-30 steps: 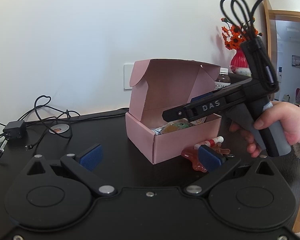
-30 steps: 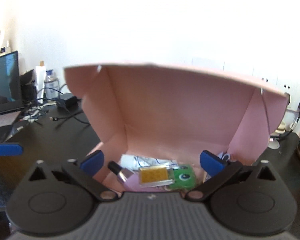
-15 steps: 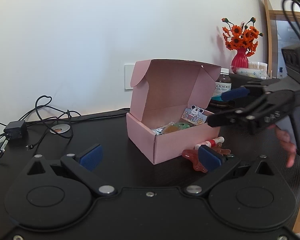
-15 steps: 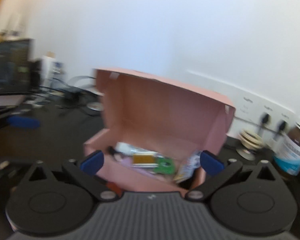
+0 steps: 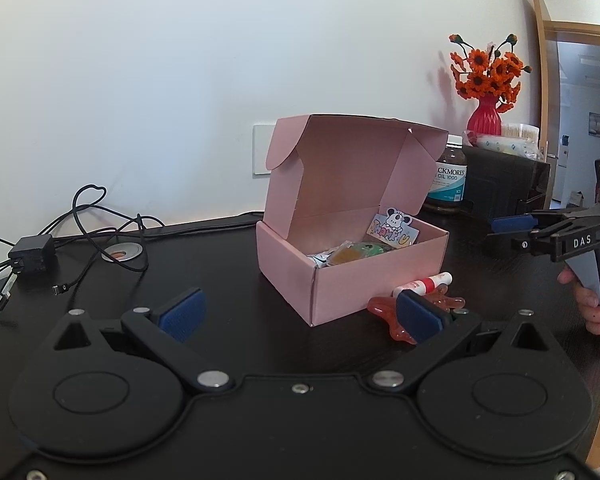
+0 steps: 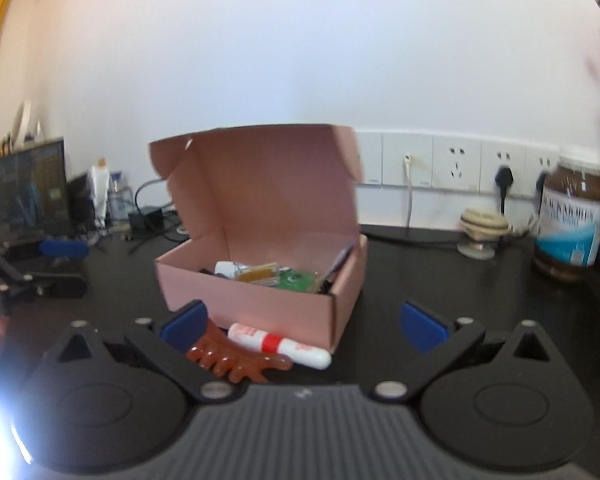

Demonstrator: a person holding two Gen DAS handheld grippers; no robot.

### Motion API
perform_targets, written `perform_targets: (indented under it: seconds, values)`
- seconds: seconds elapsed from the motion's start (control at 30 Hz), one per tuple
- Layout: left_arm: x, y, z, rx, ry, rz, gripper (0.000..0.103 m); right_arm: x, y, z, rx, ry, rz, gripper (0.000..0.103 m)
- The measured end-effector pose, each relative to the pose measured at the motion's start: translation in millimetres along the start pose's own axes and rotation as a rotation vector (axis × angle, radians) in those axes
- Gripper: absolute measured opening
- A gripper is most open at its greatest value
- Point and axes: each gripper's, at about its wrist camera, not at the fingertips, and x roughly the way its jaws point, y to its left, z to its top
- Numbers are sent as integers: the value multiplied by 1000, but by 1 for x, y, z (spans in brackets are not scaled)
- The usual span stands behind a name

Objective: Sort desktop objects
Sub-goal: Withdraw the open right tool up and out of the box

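The pink box [image 5: 352, 248] sits lid-up near the middle of the dark desk [image 5: 204, 276], already holding several small items: a cartoon "thank you" card [image 5: 394, 229] leaning in its right rear corner, a green piece and a yellowish packet, with further bits too blurred in your right wrist view to name. Just outside the box, at its front right corner, a red-and-white tube [image 6: 278, 345] lies across an amber, tooth-edged plastic piece [image 6: 236, 362] on the desktop, the tube close against the box wall.

Your left gripper [image 5: 300, 314] hovers low over the desk in front of the box, its blue pads [image 5: 182, 312] spread wide with nothing between them. Your right gripper [image 6: 304, 322] faces the box from the other side, fingers likewise wide apart and holding nothing; from the left wrist view it shows at the right edge, well clear of the box, your hand [image 5: 594, 300] wrapped around its grip.

Behind the box stand a brown supplement bottle [image 5: 448, 186] and a red vase of orange flowers [image 5: 485, 118] on a dark case. Tangled black cables and a power adapter [image 5: 32, 258] lie at the desk's far left, near a round metal grommet [image 5: 122, 251]. A row of wall sockets [image 6: 456, 166] runs along the wall.
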Motion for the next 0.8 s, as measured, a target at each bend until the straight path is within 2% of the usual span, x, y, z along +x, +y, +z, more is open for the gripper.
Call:
perform_targets:
  seconds: [0.13,0.3,0.6,0.8]
  values:
    - [0,-1,0,9,0,10,103,2,-11,2,22,-4,-40,102]
    - [0,-6,0,35,-6,16,103,8,-11,1,14,16,-22,102]
    - [-1,-13,0,71,-10,35,103,4,-12,-2,37,-17,-22,102]
    - [3,-14,1,75,8,83,103,3,-10,-3,29,-19,-27,102]
